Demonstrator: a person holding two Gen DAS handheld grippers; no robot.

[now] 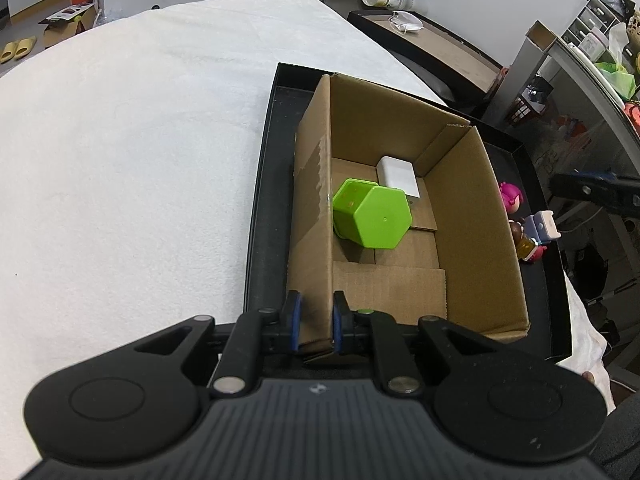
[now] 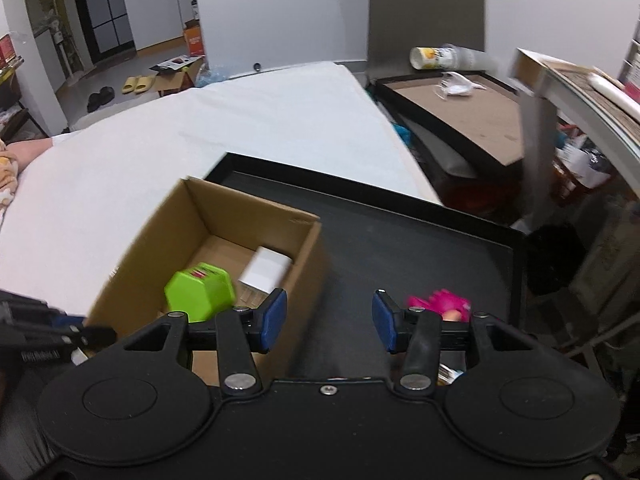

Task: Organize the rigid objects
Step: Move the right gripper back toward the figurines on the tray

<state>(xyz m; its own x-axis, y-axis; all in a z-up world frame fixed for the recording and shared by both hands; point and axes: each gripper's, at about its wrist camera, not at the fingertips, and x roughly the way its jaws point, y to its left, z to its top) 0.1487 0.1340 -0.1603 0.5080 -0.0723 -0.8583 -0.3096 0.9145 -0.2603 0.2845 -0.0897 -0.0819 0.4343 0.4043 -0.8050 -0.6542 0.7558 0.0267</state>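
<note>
Left gripper (image 1: 314, 326) has its jaws pinched on the near wall of the cardboard box (image 1: 472, 216), probably just steadying it. Right gripper (image 2: 326, 326) jaws are apart, nothing between them. Green hexagonal container (image 1: 370, 218) and white block (image 1: 398, 178) lie in the box; pink toy (image 2: 440, 304) waits on the black tray (image 2: 400, 232).

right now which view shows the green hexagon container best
The left wrist view: the green hexagon container lies sharp and unobstructed inside the cardboard box. The right wrist view shows it blurred, its lower edge hidden.
</note>
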